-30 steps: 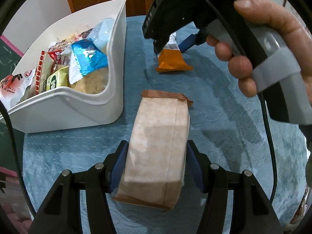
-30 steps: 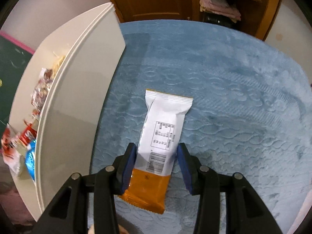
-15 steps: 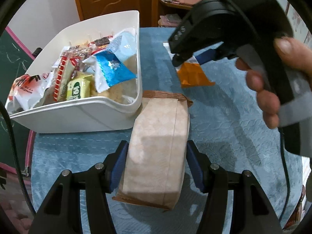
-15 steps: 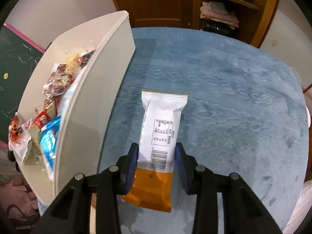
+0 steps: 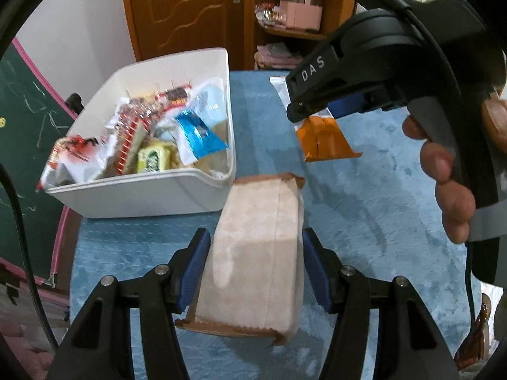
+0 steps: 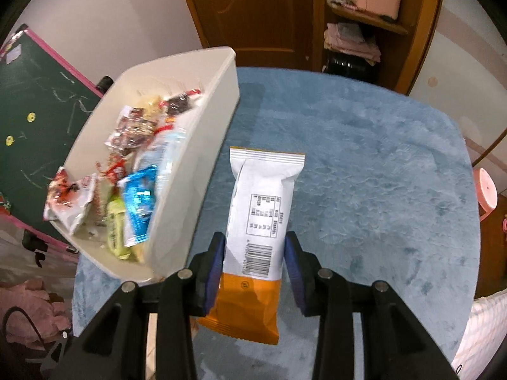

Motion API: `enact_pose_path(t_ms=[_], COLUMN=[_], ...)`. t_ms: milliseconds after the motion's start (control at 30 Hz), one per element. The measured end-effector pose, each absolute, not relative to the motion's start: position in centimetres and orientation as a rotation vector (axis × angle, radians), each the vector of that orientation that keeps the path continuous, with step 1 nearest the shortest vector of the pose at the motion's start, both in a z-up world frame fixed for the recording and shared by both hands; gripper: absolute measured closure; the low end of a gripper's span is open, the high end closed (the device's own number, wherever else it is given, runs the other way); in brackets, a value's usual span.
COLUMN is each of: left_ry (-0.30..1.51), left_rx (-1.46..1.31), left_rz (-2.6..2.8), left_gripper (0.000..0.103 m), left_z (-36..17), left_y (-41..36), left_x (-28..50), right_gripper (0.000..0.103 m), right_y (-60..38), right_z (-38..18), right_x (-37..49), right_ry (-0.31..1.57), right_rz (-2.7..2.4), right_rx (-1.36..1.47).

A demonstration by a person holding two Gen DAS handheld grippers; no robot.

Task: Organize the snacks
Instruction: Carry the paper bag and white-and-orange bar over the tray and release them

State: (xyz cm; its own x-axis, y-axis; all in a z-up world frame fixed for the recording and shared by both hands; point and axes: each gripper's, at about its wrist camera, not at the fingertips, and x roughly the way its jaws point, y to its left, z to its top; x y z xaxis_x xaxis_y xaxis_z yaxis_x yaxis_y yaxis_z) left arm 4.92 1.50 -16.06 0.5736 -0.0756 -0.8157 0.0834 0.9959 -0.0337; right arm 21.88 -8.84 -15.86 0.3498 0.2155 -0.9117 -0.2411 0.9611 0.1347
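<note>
Blue plush tablecloth (image 6: 364, 164) (embossed), wooden door (image 6: 253, 6), green chalkboard (image 6: 35, 101)

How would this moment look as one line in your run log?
left claw: shut on tan pack | right claw: shut on orange bar | both lifted off blue cloth | bin: part full

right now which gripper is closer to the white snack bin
Left, though it's close. The left gripper, holding the beige packet, sits just off the white snack bin near its corner. The right gripper, holding the orange-and-white packet, hangs beside the bin's side wall.
</note>
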Motion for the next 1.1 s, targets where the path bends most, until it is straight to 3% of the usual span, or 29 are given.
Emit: enact_pose_path(t_ms=[500, 767, 933, 1033, 1100], left_ry=[0.705, 0.627, 0.649, 0.666, 0.680], left_rx=[-0.045, -0.067, -0.098, -0.132, -0.136], left_rz=[0.061, 0.161, 0.199, 0.206, 0.231], left_gripper=[0.046, 0.046, 0.046, 0.033, 0.015], left_z=[-5.8, -2.4, -3.3, -4.4, -5.1], left_y=[9.9, 14.9, 16.8, 18.1, 18.8], left_x=[4.0, 9.4, 13.3, 15.0, 15.7], right_gripper=[0.065, 0.063, 0.061, 0.061, 0.061], right_y=[-3.6, 0.7, 2.3, 2.8, 2.5], right_z=[-5.9, -4.9, -5.5, -6.3, -7.0], right_x=[16.8, 17.6, 19.7, 20.9, 21.7], right_ry=[0.955, 0.922, 0.913, 0.919, 0.950], right_rz=[0.420, 0.481, 0.463, 0.450, 0.451], right_rx=[-0.046, -0.079, -0.094, -0.107, -0.076])
